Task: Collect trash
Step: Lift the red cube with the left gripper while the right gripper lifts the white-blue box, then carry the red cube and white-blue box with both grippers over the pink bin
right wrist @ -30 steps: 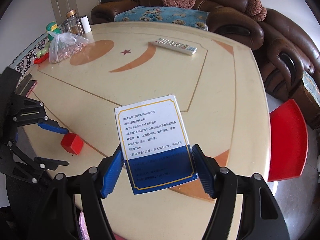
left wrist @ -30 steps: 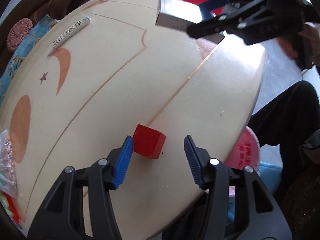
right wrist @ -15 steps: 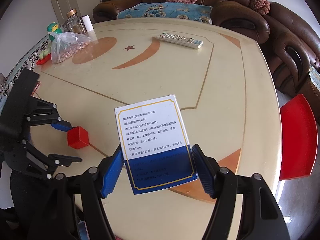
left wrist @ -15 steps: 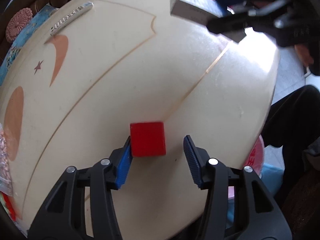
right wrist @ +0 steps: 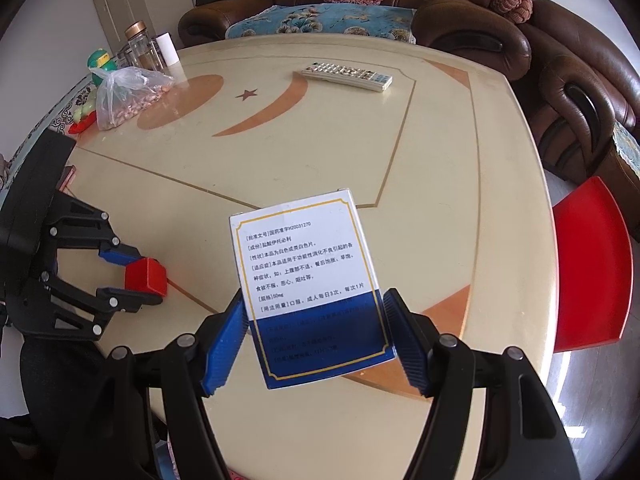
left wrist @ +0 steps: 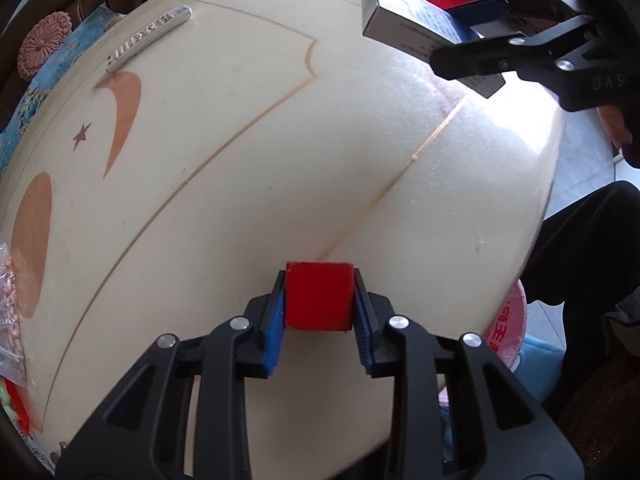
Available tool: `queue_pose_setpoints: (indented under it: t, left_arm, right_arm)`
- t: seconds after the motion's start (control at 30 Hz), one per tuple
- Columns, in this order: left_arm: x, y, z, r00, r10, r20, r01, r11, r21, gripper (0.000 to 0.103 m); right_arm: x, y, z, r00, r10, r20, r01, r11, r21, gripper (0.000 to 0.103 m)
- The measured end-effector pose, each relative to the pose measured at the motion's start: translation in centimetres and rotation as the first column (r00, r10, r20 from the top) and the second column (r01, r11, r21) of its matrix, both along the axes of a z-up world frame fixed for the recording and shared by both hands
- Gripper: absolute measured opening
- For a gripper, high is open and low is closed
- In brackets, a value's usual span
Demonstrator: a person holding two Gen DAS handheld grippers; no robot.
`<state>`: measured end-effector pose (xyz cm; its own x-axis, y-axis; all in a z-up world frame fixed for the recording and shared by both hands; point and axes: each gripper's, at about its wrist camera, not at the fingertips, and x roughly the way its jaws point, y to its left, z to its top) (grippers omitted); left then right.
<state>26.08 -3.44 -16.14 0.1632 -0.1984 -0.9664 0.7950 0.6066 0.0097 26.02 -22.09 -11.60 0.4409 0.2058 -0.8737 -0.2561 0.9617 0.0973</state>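
Observation:
A small red cube rests on the cream round table near its front edge. My left gripper is closing its jaws on the cube, and both blue pads press its sides. The right wrist view shows the same cube in the left gripper at the table's left edge. My right gripper is shut on a white and blue medicine box, holding it above the table. In the left wrist view, that box and the right gripper hang at the upper right.
A remote control lies at the table's far side. A plastic bag of nuts and glass jars stand at the far left. A brown sofa wraps behind, with a red stool to the right. A pink bin sits below the table edge.
The left jaws have closed from wide apart onto the red cube, which turned square between the pads. The right gripper has kept the box where it was.

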Motion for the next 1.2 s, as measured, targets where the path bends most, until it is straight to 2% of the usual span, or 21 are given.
queue_pose_setpoints:
  t: [0.13, 0.3, 0.5, 0.7, 0.93, 1.2]
  left_arm:
    - [-0.5, 0.2, 2.1, 0.999, 0.017, 0.036, -0.016, 1.0, -0.024, 0.03]
    - [-3.2, 0.3, 5.8, 0.995, -0.005, 0.102, 0.01, 0.999, -0.052, 0.03]
    - [-7.5, 0.9, 10.1, 0.982, -0.026, 0.189, 0.04, 0.997, -0.069, 0.03]
    - [-11.6, 1.3, 12.6, 0.97, -0.043, 0.239, 0.065, 0.995, -0.081, 0.03]
    - [-16.0, 1.0, 13.1, 0.966, -0.075, 0.247, 0.104, 0.989, -0.105, 0.03]
    - [-19.6, 0.2, 11.1, 0.971, -0.103, 0.217, 0.129, 0.985, -0.112, 0.03]
  right_arm:
    - [-1.0, 0.0, 1.6, 1.0, -0.004, 0.024, 0.004, 1.0, -0.01, 0.066]
    - [-3.1, 0.4, 4.4, 0.998, -0.001, 0.07, 0.003, 1.0, -0.021, 0.066]
    - [-7.6, 1.1, 7.8, 0.993, 0.004, 0.12, -0.001, 1.0, -0.031, 0.066]
    - [-13.1, 1.5, 10.5, 0.988, 0.002, 0.157, 0.004, 0.999, -0.041, 0.066]
    - [-19.4, 1.8, 12.2, 0.984, -0.009, 0.178, 0.016, 0.999, -0.037, 0.066]
    - [-23.8, 2.2, 10.6, 0.989, -0.014, 0.148, 0.018, 0.999, -0.031, 0.066]
